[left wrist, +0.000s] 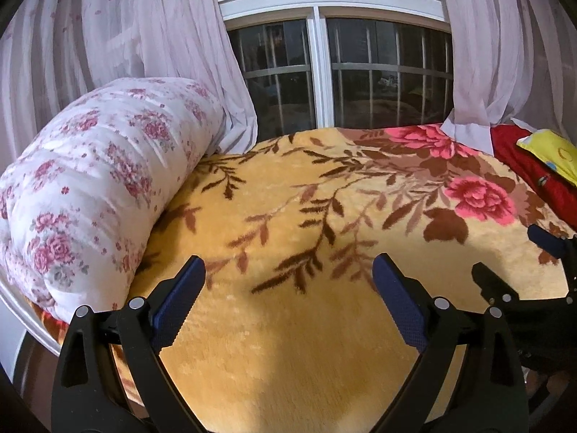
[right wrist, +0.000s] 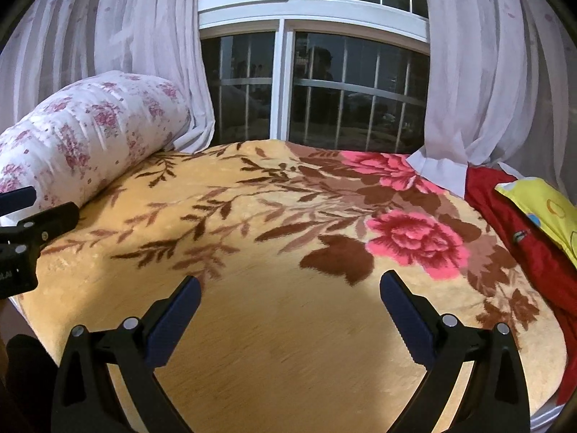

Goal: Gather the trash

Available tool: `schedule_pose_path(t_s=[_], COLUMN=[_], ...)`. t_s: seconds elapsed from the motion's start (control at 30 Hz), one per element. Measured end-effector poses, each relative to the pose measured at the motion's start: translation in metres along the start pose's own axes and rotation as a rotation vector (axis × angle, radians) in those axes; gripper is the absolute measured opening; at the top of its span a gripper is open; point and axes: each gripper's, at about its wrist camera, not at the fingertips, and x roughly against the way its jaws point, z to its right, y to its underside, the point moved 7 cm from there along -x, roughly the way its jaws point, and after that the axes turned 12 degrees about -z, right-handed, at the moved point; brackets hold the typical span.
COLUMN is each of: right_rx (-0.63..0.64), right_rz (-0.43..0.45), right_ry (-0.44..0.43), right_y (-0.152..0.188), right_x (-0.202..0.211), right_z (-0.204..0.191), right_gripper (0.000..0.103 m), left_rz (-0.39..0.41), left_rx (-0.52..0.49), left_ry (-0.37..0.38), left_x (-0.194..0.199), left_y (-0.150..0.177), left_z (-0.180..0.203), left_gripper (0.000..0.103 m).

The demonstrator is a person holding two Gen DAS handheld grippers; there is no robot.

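Left wrist view gives us the bed (left wrist: 288, 342) first, covered by a yellow plush blanket (left wrist: 274, 216) with brown leaf sprays and pink flowers toward its far right. Behind it we see a white-framed window (left wrist: 321, 72) with dark panes and bars, and sheer pale curtains (left wrist: 126, 25) hanging at both sides, their hems reaching the far edge of the bed. On the left of the bed lies a rolled white quilt (left wrist: 93, 184) with small pink roses, stretching from near left to the far left curtain. At the far right we see a red cloth (left wrist: 533, 169) with a yellow pillow (left wrist: 551, 155) lying on it.

Our left gripper (left wrist: 288, 270) hangs above the near part of the blanket, fingers (left wrist: 180, 296) released and spread wide with nothing between them. Our right gripper (right wrist: 290, 288), in the right wrist view, also hangs over the near blanket, its fingers (right wrist: 404, 314) apart and holding nothing. Each one shows at the edge of the other's view, side by side and apart.

We cannot pick out any trash on the bed in either view; only bedding shows on the blanket.
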Motion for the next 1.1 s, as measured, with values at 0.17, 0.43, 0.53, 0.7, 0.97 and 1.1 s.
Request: schedule_pose_path(t_s=[0.17, 0.43, 0.53, 0.7, 0.97, 1.1], right_rx=[-0.026, -0.035, -0.034, 0.0, 0.055, 0.056], right_rz=[0.02, 0.075, 0.083, 0.118, 0.146, 0.13], right_ry=[0.016, 0.064, 0.066, 0.089, 0.141, 0.134], right_y=[-0.009, -0.034, -0.042, -0.058, -0.066, -0.065], right_x=[-0.005, -0.011, -0.015, -0.02, -0.031, -0.04], right_z=[0.014, 0.028, 0.027, 0.018, 0.005, 0.005], right_gripper=[0.098, 0.098, 0.098, 0.098, 0.098, 0.098], left_rz=[0.001, 0.003, 0.0, 0.007, 0.022, 0.029], left_rx=[0.0, 0.015, 0.015, 0.024, 0.023, 0.018], left_ry=[0.006, 0.013, -0.001, -0.031, -0.043, -0.039], left_x=[-0.007, -0.02, -0.026, -0.035, -0.049, -0.055], left_y=[-0.007, -0.016, -0.02, -0.028, -0.037, -0.04], left_z=[0.002, 0.003, 0.001, -0.005, -0.009, -0.008], left_gripper=[0.091, 0.092, 0.092, 0.092, 0.092, 0.092])
